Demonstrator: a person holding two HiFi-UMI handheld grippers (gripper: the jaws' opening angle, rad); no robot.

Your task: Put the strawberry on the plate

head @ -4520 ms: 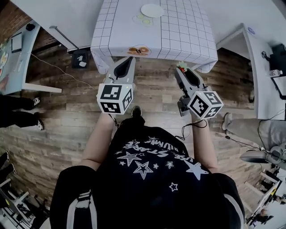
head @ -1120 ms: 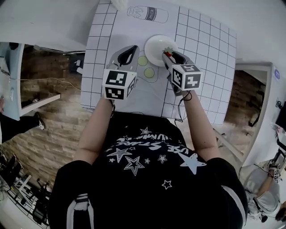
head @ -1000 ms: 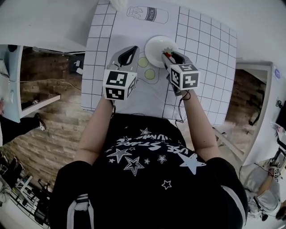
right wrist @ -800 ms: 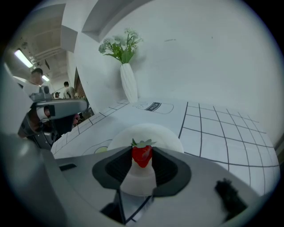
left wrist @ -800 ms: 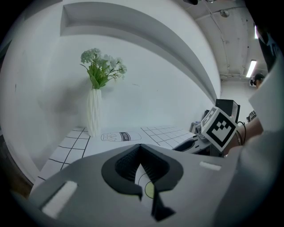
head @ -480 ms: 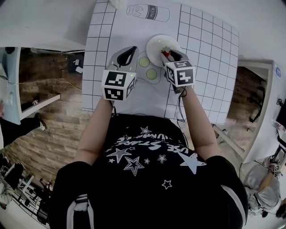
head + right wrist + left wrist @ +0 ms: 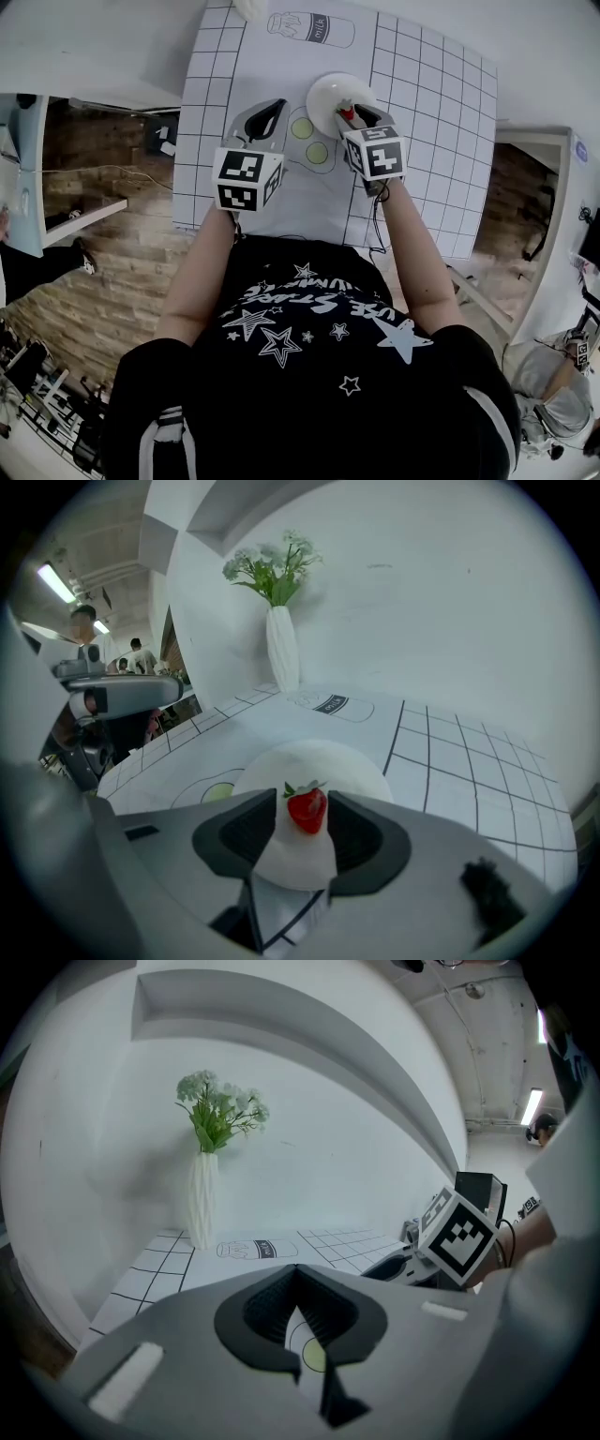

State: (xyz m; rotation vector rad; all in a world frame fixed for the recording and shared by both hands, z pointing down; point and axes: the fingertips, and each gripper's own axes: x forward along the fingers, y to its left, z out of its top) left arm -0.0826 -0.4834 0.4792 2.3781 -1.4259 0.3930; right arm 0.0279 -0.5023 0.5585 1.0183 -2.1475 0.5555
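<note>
A white bench with a black grid carries a drawn milk bottle, 2 green circles and, against the wall, a white vase of flowers; wood floor shows at either side. The plate sits near the middle of the bench, just beyond the circles. The right gripper reaches over the plate's near edge. The strawberry stands between its fingers, leaves up, with the white of the plate behind and beneath it. Those fingers are opening: a sliver of gap shows on the fruit's left side and the right side looks barely clear, so the grip appears let go. Whether the strawberry already rests on the plate or hangs just above it cannot be told. The left gripper hovers beside the plate over the circles, its fingers closed tip to tip on nothing. The step in hand looks like the release, the last of the task. The next move probably calls for the fingers to part fully, then draw straight back and up without brushing the fruit, which could roll off the shallow rim if nudged.
</note>
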